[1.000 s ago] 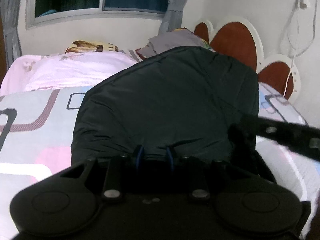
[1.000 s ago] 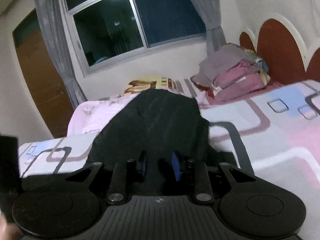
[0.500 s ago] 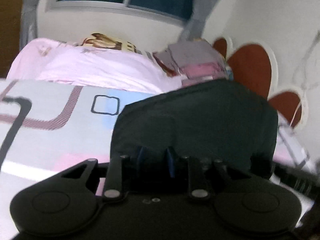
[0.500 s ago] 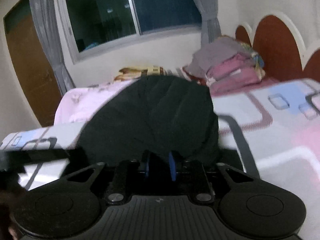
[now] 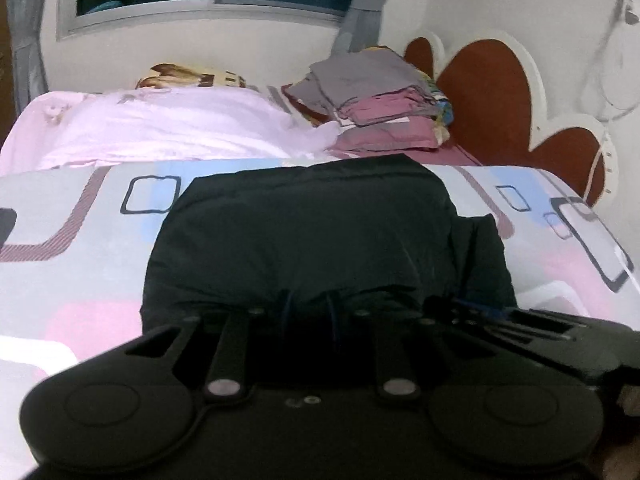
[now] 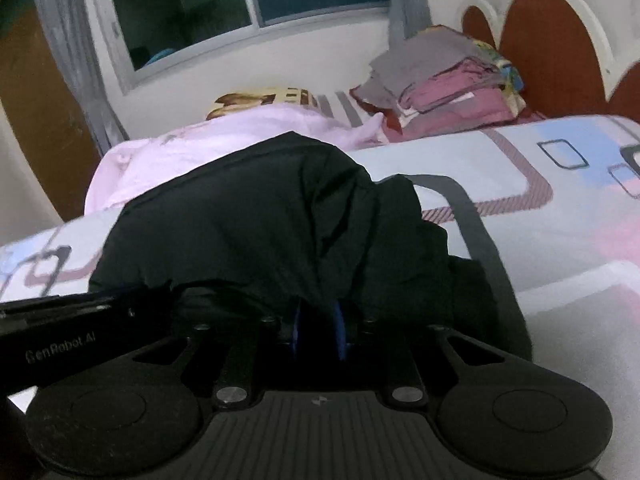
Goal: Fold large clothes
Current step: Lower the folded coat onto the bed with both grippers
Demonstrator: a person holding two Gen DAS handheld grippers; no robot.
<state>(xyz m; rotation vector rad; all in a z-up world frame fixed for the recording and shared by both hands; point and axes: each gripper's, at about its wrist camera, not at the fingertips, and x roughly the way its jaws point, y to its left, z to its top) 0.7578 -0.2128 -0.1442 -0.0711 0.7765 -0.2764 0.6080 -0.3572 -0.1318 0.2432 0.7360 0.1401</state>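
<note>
A large black garment (image 5: 312,236) lies bunched on the patterned bedspread (image 5: 80,224), its near edge drawn up to both grippers. My left gripper (image 5: 310,308) has that edge between its blue pads, and its jaws are closing on the cloth. My right gripper (image 6: 318,320) pinches a gathered fold of the same black garment (image 6: 248,216), its jaws also closing. Each gripper shows in the other's view: the right one (image 5: 520,320) beside my left, the left one (image 6: 80,316) beside my right. The fingertips are partly buried in cloth.
A pale pink blanket (image 5: 160,128) lies across the far side of the bed. A stack of folded grey and maroon clothes (image 5: 384,100) sits by the red and white headboard (image 5: 492,96). A window and grey curtains are behind, with a brown door (image 6: 36,120) at the left.
Both grippers have come down with the black garment. It filled much of both views before and now sits lower on the bedspread. The right gripper's pads stand closer together.
</note>
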